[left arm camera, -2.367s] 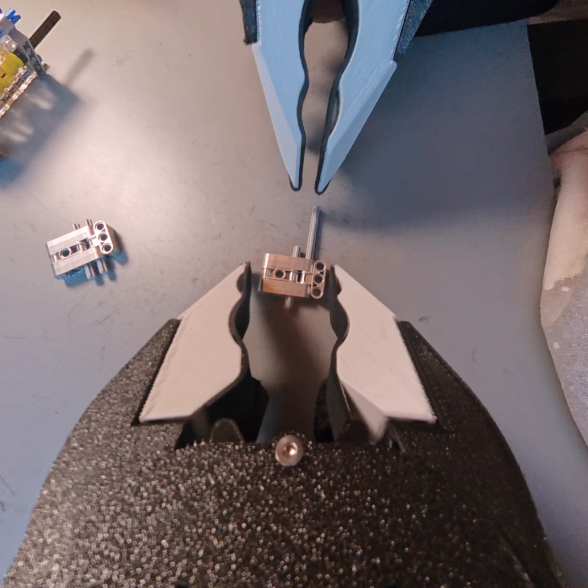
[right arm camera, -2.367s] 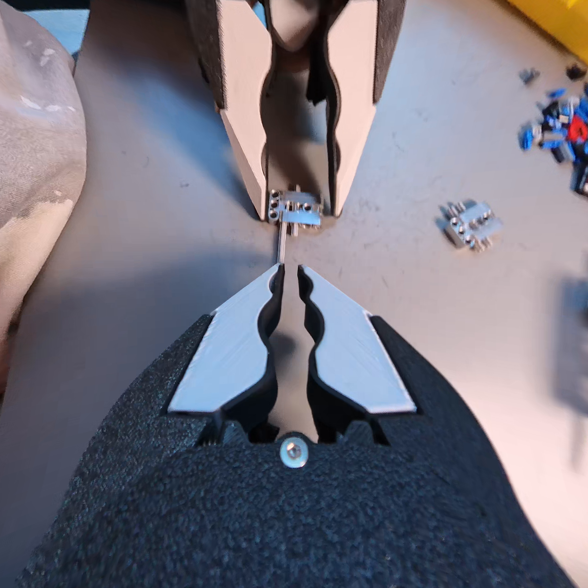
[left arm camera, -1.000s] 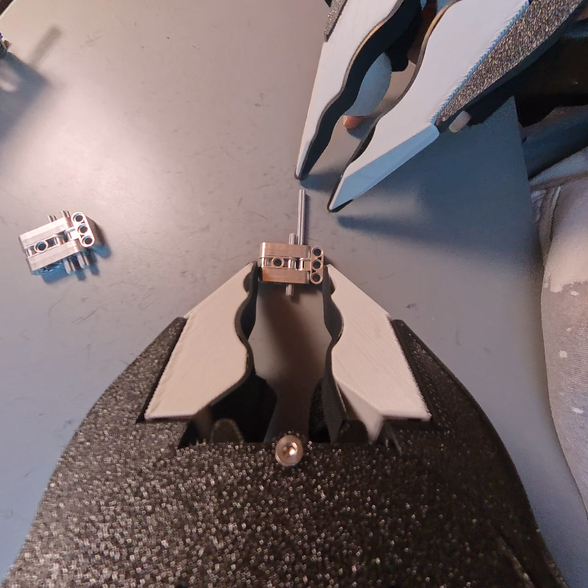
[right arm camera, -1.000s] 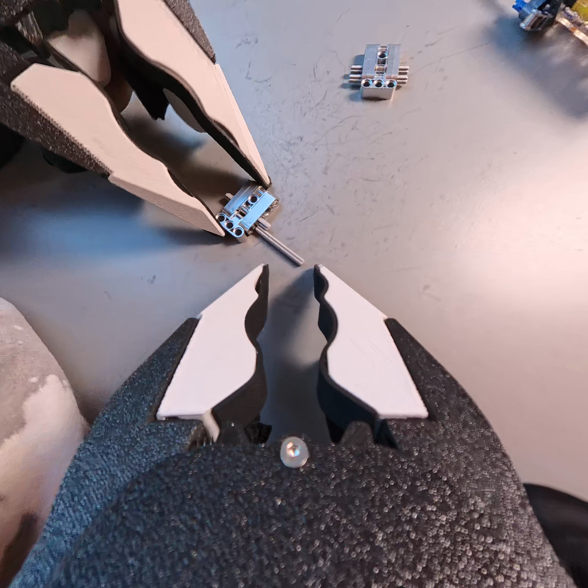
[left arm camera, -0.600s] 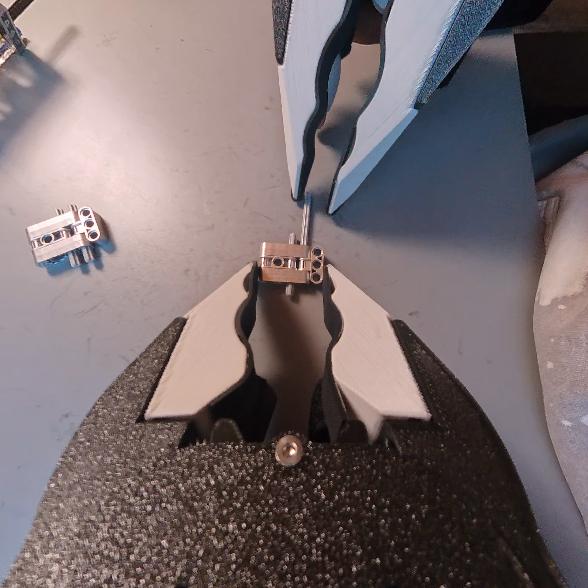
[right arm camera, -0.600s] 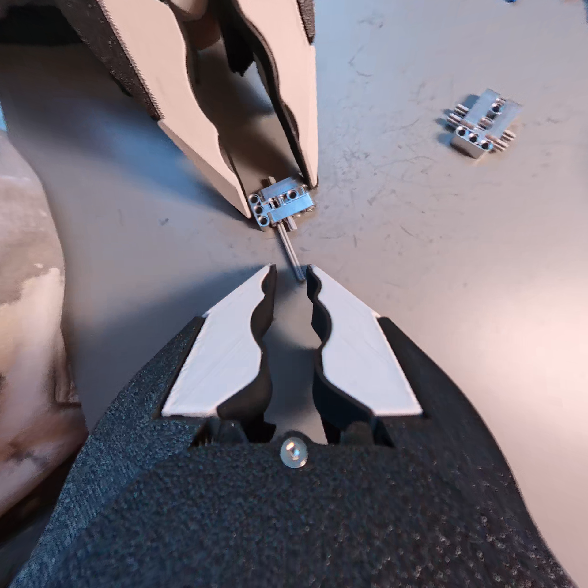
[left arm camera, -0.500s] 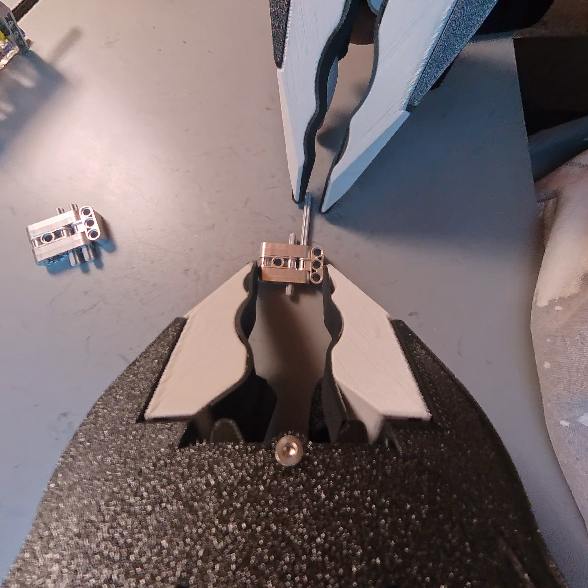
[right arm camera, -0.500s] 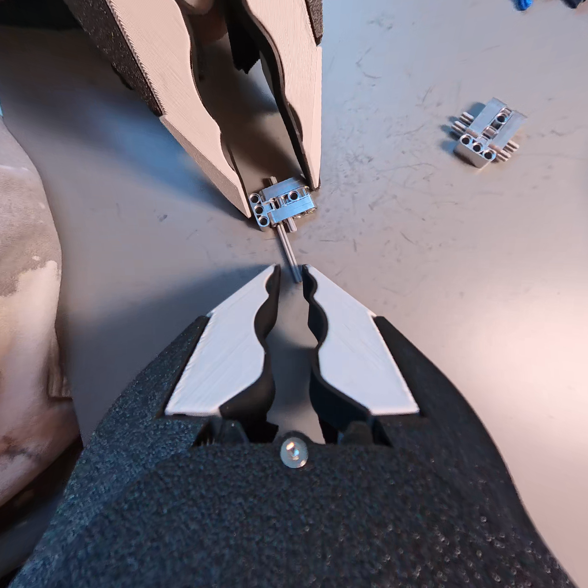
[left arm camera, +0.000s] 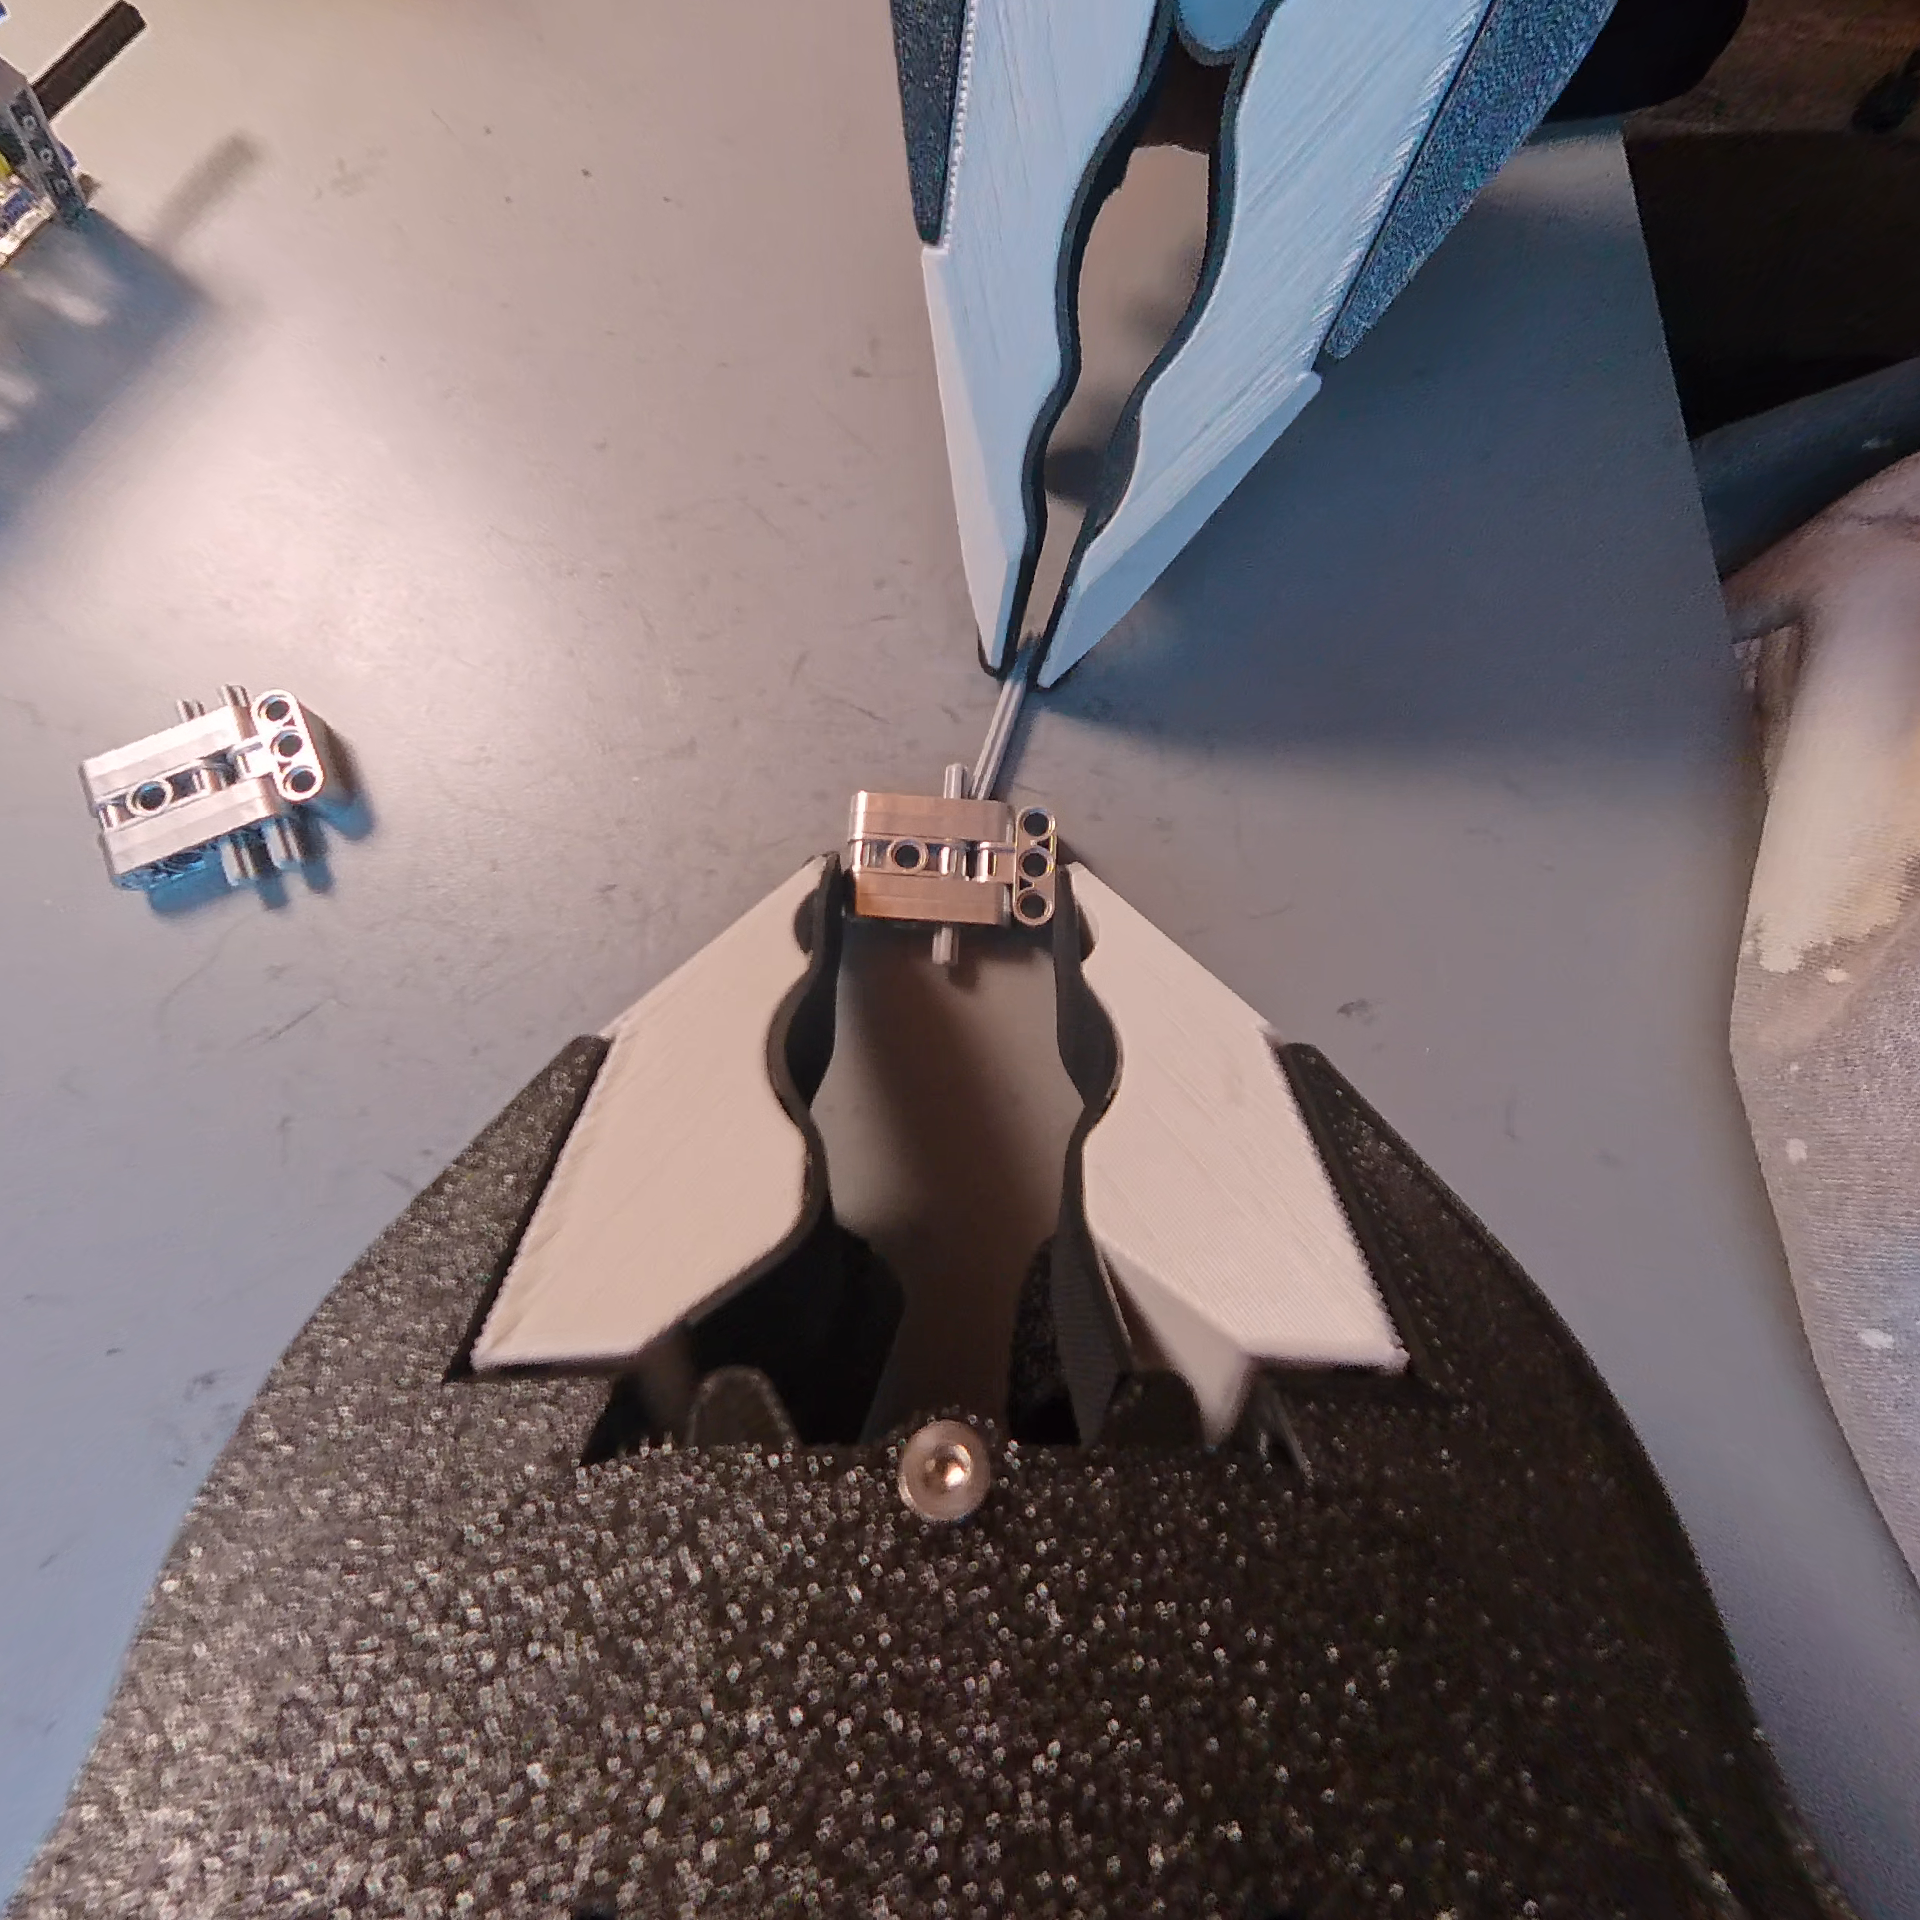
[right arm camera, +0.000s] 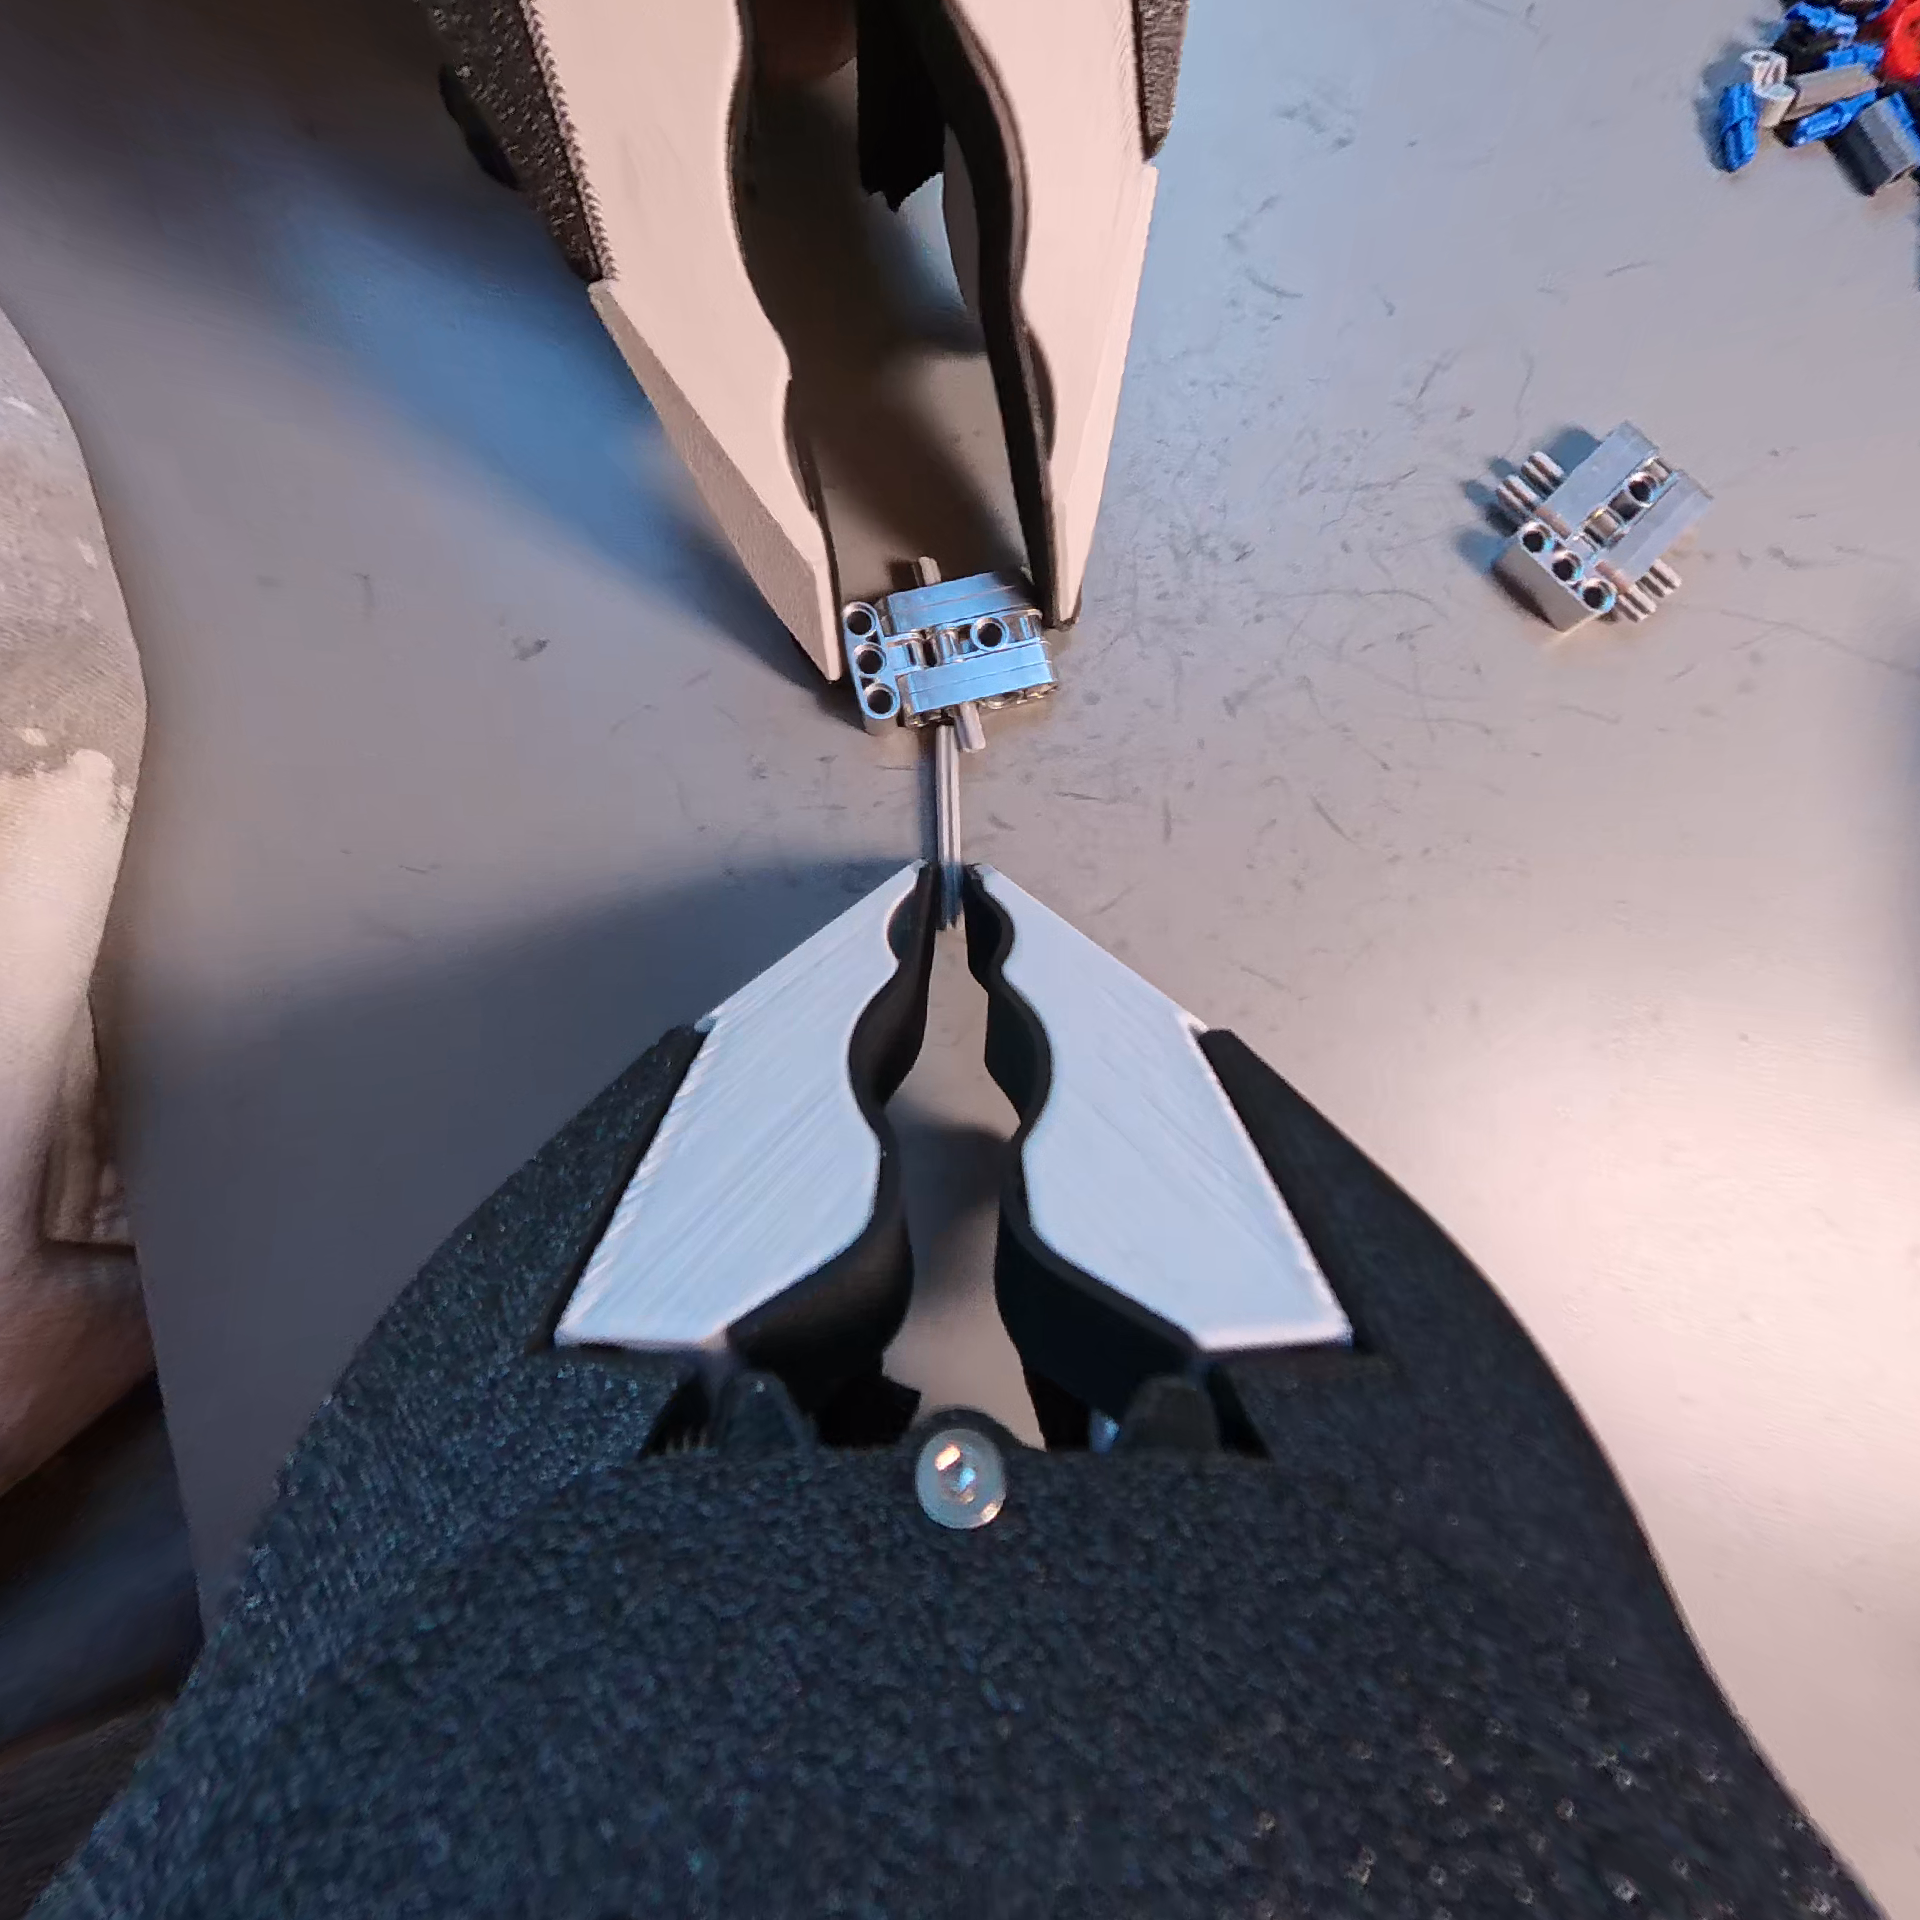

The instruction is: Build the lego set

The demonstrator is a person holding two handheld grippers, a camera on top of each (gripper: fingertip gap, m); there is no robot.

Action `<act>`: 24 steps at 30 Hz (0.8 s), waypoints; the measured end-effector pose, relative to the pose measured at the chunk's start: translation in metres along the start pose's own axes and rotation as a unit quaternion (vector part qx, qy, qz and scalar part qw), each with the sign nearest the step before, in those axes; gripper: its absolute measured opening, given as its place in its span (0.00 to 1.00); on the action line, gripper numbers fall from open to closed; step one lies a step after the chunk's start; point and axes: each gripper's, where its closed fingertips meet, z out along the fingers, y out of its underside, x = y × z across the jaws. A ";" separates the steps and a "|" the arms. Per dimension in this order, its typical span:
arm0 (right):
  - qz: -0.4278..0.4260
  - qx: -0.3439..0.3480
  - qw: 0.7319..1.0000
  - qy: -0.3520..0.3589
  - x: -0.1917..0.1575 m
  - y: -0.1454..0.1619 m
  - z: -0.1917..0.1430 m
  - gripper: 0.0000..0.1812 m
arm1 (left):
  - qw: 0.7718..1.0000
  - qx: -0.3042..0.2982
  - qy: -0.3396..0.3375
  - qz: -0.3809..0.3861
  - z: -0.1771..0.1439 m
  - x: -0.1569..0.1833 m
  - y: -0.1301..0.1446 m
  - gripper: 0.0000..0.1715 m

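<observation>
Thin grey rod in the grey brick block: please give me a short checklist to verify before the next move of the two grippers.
1. Left gripper shut on the block: ok.
2. Right gripper shut on the rod tip: ok.
3. Rod in line with the right fingers: ok.
4. Block resting flat on the table: cannot tell.
5. Second block well apart: ok.

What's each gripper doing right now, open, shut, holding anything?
Left gripper: shut on the grey brick assembly.
Right gripper: shut on the thin grey axle that sticks out of that assembly.
</observation>
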 end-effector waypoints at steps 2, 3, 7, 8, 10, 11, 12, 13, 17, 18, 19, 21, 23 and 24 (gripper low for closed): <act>-0.003 0.001 1.000 -0.004 -0.001 0.000 0.000 0.01 | 1.000 0.001 0.001 0.002 0.000 0.000 0.000 0.23; -0.001 0.001 1.000 -0.007 -0.001 0.000 0.000 0.01 | 1.000 0.002 0.001 0.004 0.000 0.000 0.000 0.23; 0.001 0.004 1.000 -0.026 -0.002 0.000 0.000 0.01 | 1.000 0.005 0.005 0.009 0.000 0.000 0.000 0.23; 0.003 0.005 0.999 -0.032 -0.002 0.000 0.000 0.01 | 1.000 0.006 0.006 0.010 0.000 0.000 0.000 0.23; 0.006 0.007 0.999 -0.047 -0.004 0.000 -0.001 0.01 | 1.000 0.008 0.007 0.013 0.000 0.000 0.000 0.23; 0.006 0.008 0.999 -0.054 -0.005 -0.001 -0.001 0.01 | 1.000 0.008 0.008 0.014 0.000 0.000 0.000 0.23; 0.007 0.009 0.998 -0.059 -0.006 -0.001 -0.001 0.01 | 1.000 0.009 0.008 0.015 0.000 0.001 0.000 0.23; 0.009 0.009 0.998 -0.061 -0.005 -0.001 -0.001 0.01 | 1.000 0.009 0.009 0.016 0.000 0.001 0.000 0.23; 0.014 0.012 0.997 -0.079 -0.008 -0.002 -0.002 0.01 | 1.000 0.011 0.009 0.018 0.000 0.001 0.000 0.23; 0.014 0.012 0.997 -0.080 -0.007 -0.002 -0.002 0.01 | 1.000 0.011 0.008 0.020 -0.001 0.001 0.000 0.23; 0.015 0.013 0.997 -0.080 -0.007 -0.003 -0.002 0.01 | 1.000 0.011 0.008 0.022 -0.001 0.002 0.000 0.23; 0.018 0.018 0.996 -0.083 -0.006 -0.004 -0.004 0.01 | 0.999 0.014 0.007 0.030 -0.002 0.002 -0.001 0.26; 0.021 0.028 0.996 -0.086 -0.006 -0.006 -0.008 0.01 | 0.999 0.030 0.006 0.035 -0.005 0.003 -0.007 0.27; 0.022 0.035 0.995 -0.090 -0.007 -0.008 -0.010 0.01 | 0.998 0.043 0.005 0.038 -0.008 0.004 -0.012 0.27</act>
